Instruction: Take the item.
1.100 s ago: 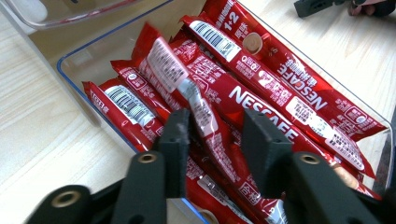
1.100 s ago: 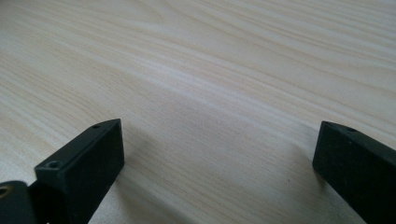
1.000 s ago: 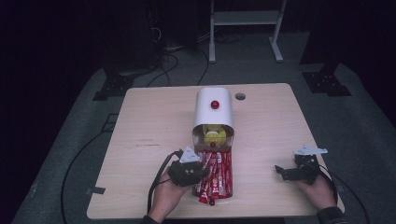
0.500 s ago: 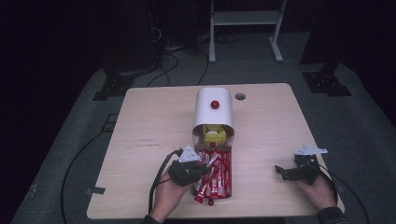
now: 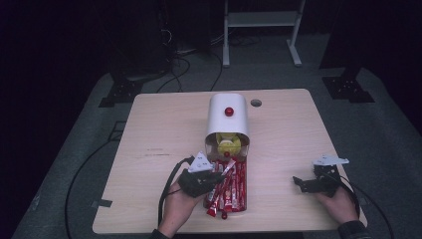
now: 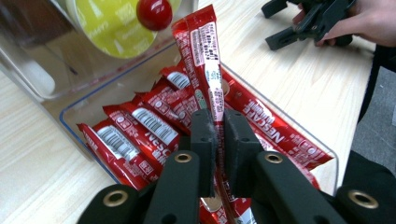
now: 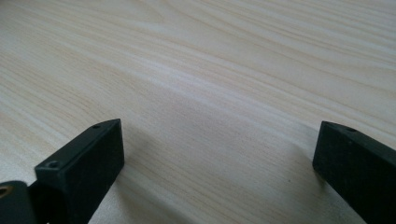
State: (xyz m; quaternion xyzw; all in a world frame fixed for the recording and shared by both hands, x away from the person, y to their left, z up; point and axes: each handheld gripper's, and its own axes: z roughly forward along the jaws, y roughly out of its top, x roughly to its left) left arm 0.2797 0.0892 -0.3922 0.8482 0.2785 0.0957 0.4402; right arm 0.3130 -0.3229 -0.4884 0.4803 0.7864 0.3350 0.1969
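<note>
A clear tray (image 6: 70, 112) at the mouth of a white dispenser (image 5: 228, 119) holds several red Nescafe stick sachets (image 5: 234, 191). My left gripper (image 6: 218, 135) is shut on one red sachet (image 6: 201, 42), which stands tilted up out of the pile. In the high view the left gripper (image 5: 219, 177) sits at the tray's left side. My right gripper (image 5: 297, 184) rests near the table's right front edge, held by a hand. Its jaws (image 7: 217, 149) stand wide open over bare wood with nothing between them.
Inside the dispenser's clear front lies a yellow capsule (image 6: 112, 28), with a small red ball (image 6: 154, 13) before it. A red knob (image 5: 229, 111) sits on the dispenser's top. A cable hole (image 5: 256, 103) marks the wooden table (image 5: 159, 129) at the back. Cables trail off the table's front left.
The left gripper's jaws have closed on a red sachet, which now tilts up from the pile. The right gripper has stayed in place.
</note>
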